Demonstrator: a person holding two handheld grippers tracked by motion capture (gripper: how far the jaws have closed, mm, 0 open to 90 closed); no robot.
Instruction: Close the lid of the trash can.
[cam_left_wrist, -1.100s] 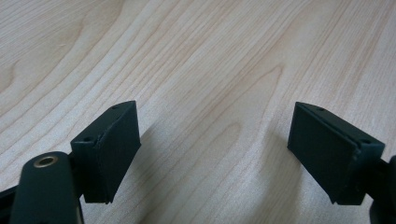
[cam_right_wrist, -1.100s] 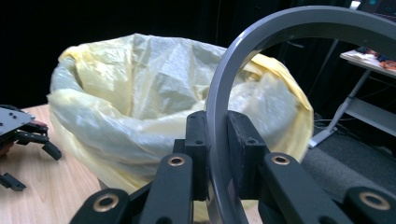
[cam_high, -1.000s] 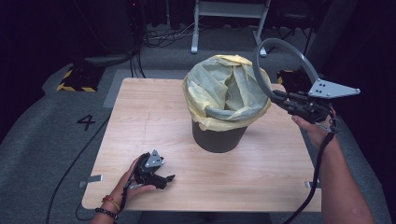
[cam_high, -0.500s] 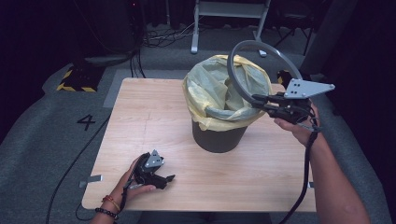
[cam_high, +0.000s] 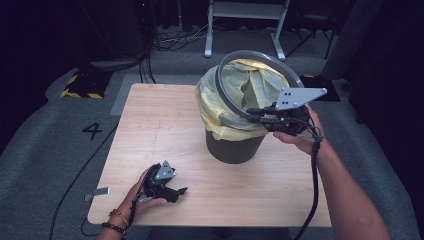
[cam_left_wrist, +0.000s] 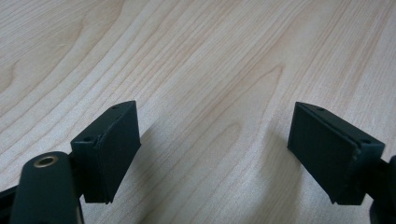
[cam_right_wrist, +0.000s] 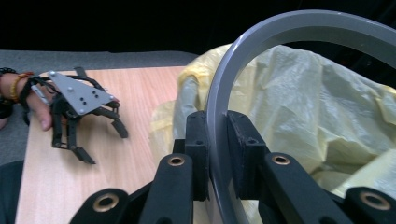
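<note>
Grey ring (cam_high: 235, 95) held tilted above bin (cam_high: 235, 147) w/ yellow liner (cam_high: 250, 90), at bin's mouth, clamped by R hand-held gripper (cam_high: 257, 116), jaws pinched on ring's band. L hand-held gripper (cam_high: 177, 192) rests on bench (cam_high: 165, 125) near front-left edge, jaws spread wide, nothing btw them.

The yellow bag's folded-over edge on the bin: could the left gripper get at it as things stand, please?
Probably yes. The left gripper rests open on the table with bare wood between it and the bin. The bag edge on that side is uncovered; the grey ring in the right gripper hovers higher.
</note>
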